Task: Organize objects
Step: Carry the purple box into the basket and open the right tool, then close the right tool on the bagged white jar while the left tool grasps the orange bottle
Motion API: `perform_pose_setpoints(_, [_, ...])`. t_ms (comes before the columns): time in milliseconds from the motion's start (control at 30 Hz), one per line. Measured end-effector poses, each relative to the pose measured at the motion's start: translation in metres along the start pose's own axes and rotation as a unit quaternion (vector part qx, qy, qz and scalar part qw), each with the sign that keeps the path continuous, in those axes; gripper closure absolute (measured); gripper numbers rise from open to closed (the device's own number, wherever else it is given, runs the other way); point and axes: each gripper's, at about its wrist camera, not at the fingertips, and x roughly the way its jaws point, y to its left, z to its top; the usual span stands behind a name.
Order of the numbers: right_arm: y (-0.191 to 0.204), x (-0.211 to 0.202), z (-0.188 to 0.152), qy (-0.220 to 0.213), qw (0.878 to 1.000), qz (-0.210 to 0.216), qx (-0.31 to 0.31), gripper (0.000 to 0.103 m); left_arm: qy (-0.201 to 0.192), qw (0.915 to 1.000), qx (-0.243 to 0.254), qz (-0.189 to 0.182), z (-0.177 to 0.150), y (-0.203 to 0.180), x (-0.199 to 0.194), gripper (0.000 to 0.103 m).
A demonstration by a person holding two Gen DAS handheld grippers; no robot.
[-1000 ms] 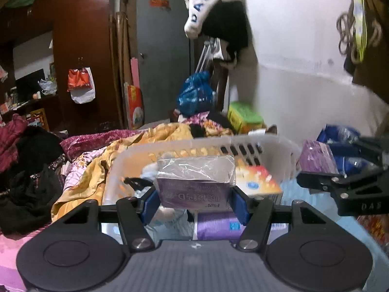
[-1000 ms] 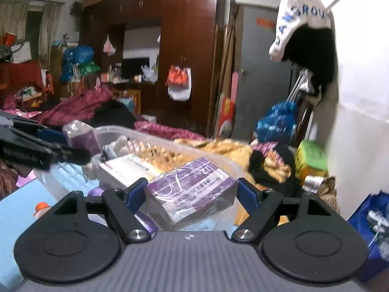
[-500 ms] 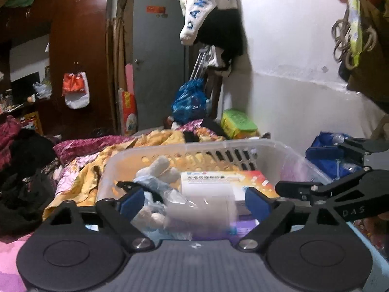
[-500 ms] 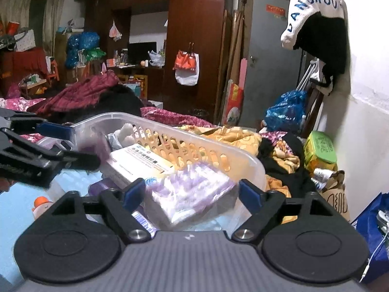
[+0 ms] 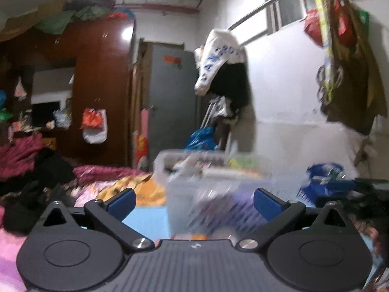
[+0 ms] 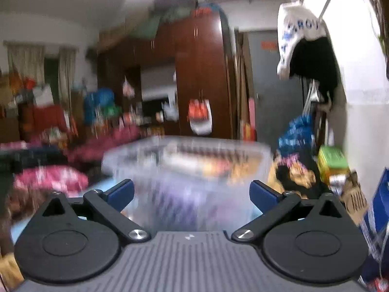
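Observation:
A clear plastic basket (image 5: 214,187) stands on a light blue surface (image 5: 145,216), blurred by motion; it also shows in the right wrist view (image 6: 189,168). Boxes and purple packets lie inside it, too blurred to tell apart. My left gripper (image 5: 194,203) is open and empty, level with the basket's near wall. My right gripper (image 6: 192,194) is open and empty, close in front of the same basket. The other gripper's black frame (image 5: 352,192) shows at the right edge of the left wrist view.
Piles of clothes (image 5: 36,170) and a yellow blanket (image 5: 143,189) lie left of the basket. A white wall (image 5: 291,133) with hanging bags is at the right. A wardrobe (image 6: 201,85) and grey door (image 5: 172,102) stand behind.
Both grippers opened and let their purple packets go into the basket. Both have since dropped lower and pulled back, so the basket now appears higher and from the side.

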Motion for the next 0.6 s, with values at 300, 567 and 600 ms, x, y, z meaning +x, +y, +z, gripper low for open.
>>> perform_pose_setpoints(300, [0.015,0.048,-0.020,0.075,0.996,0.041,0.034,0.000,0.123,0.9924,-0.002,-0.006,-0.026,0.022,0.061,0.000])
perform_pose_setpoints(567, [0.033,0.049,-0.031,0.087,0.994,0.045,0.041,0.000,0.165,0.9860,-0.022,-0.011,-0.034,0.026,0.085,0.000])
perform_pose_setpoints(600, [0.034,0.052,-0.030,0.089,0.994,0.044,0.042,0.000,0.170,0.9852,-0.022,-0.009,-0.034,0.026,0.089,0.000])
